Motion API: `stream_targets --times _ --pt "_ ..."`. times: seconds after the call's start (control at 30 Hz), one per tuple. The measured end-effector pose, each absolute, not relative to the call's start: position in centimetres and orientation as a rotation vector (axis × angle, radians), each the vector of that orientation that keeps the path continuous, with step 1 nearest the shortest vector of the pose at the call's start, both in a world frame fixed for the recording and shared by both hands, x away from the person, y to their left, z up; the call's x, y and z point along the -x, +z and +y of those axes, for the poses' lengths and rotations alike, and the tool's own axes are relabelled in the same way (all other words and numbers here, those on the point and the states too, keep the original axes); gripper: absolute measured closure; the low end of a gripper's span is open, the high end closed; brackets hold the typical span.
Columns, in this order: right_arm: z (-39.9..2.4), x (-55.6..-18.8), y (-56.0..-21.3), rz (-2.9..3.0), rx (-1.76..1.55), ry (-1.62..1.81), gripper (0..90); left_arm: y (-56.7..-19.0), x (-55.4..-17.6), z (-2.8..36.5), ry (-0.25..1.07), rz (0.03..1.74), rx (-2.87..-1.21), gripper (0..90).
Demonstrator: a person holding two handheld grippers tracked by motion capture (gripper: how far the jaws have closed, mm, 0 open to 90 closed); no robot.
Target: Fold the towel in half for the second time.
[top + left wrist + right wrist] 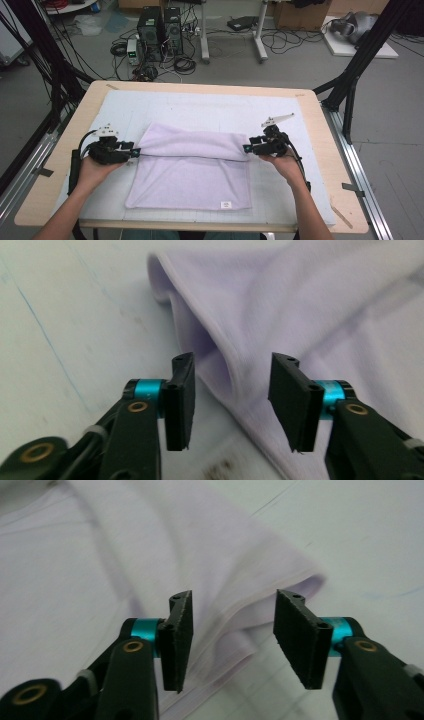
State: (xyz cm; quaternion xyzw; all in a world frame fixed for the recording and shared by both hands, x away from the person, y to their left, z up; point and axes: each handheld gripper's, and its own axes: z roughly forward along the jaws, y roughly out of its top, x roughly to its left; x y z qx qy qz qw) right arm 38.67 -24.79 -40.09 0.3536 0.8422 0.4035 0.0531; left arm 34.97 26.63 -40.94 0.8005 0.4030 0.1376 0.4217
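A lilac towel (190, 170) lies on the white mat (210, 107), its far part folded toward me over the lower layer. A small white label (226, 204) sits near its front right corner. My left gripper (136, 151) is at the left end of the fold, level with the mat. In the left gripper view it (235, 400) is open, and the towel's edge (310, 315) runs between the jaws without touching the pads. My right gripper (246, 148) is at the fold's right end. In the right gripper view it (232, 640) is open too, just short of the layered towel corner (295, 580).
The mat covers most of a wooden table (320, 130). Black frame struts (350, 85) stand at the back left and right corners. Computer towers (160, 30) and cables sit on the floor beyond the far edge. Bare mat lies behind the towel and on both sides.
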Motion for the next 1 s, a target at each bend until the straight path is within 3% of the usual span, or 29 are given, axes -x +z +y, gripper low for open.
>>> stream_targets --times 0.17,0.3,0.37,0.4,0.43,0.5,0.8,1.0 --pt "-23.4 -41.1 -38.7 2.522 -1.026 1.197 44.0 -39.5 -38.7 25.2 0.385 1.035 -1.977 53.7" --pt "-21.5 -43.6 -40.2 2.583 -1.049 1.093 42.7 -41.1 -41.3 23.5 0.321 1.113 -2.043 56.3" --pt "-21.3 -44.1 -41.1 2.61 -1.084 1.06 44.2 -42.2 -41.7 23.1 0.261 1.122 -2.109 71.0" --pt "-21.3 -44.4 -41.7 2.642 -1.117 1.037 50.8 -42.5 -41.7 22.9 0.255 1.119 -2.125 81.5" --pt "-21.3 -44.5 -42.1 2.676 -1.125 1.028 58.9 -42.6 -41.7 23.0 0.244 1.118 -2.133 82.7" --pt "-21.2 -44.3 -42.5 2.745 -1.111 1.03 82.5 -42.4 -41.4 23.4 0.213 1.094 -2.091 84.3" --pt "-21.5 -41.2 -38.3 2.652 -0.922 1.217 85.1 -38.6 -37.6 26.0 0.226 1.007 -1.928 84.6" --pt "-22.9 -36.4 -35.8 2.628 -0.784 1.302 85.0 -37.8 -33.7 27.2 0.204 0.948 -1.901 84.3"
